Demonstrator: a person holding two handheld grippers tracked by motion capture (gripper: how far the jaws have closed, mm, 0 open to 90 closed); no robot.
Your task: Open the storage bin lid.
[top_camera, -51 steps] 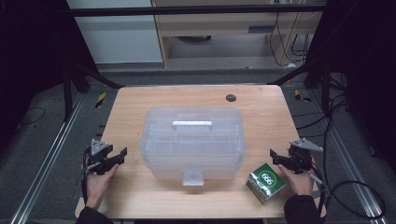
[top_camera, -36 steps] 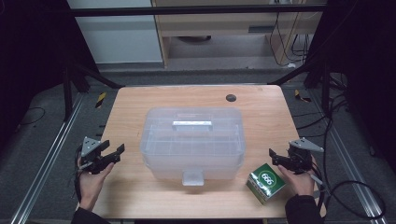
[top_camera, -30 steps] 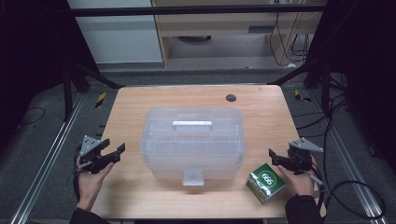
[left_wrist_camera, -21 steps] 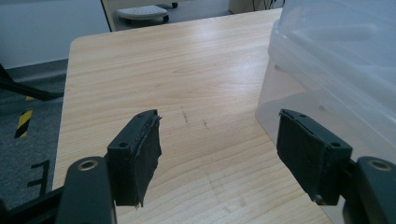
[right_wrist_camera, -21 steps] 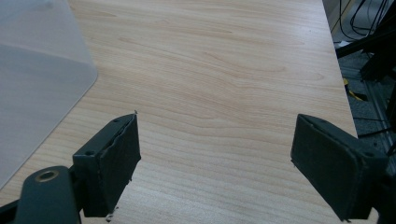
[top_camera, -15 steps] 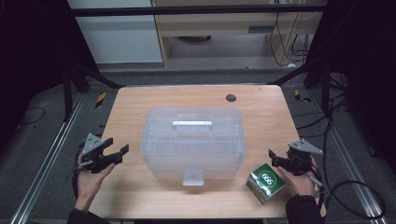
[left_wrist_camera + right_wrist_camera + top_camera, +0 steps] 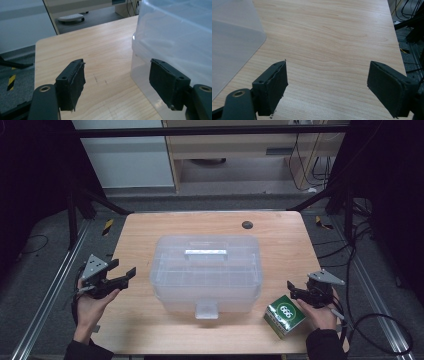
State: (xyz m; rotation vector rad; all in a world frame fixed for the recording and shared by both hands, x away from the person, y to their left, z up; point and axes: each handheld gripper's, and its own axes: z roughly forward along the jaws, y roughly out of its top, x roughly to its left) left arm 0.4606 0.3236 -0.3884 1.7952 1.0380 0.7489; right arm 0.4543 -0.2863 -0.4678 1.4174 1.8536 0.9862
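A large box of clear, frosted plastic with a lid is placed in the middle of the light wooden counter. A flat handle is seen on the top of the lid, and a small latch hangs on the near wall of the box. A small green carton with white print is set near the near right corner of the box, just beside it but apart from it. A small dark round hole is seen in the counter at the far side, right of the middle.

The left gripper is held in a hand at the left edge of the counter, and it is pointed to the right, toward the left wall of the box. Its fingers are kept wide apart and nothing is between them; in the left gripper view the box wall is seen close behind the right finger, but whether it is touched cannot be told.

The right gripper is held in a hand at the right edge of the counter, just right of the green carton and a little farther. Its fingers are also spread wide, with bare wood between them. The carton is not gripped.
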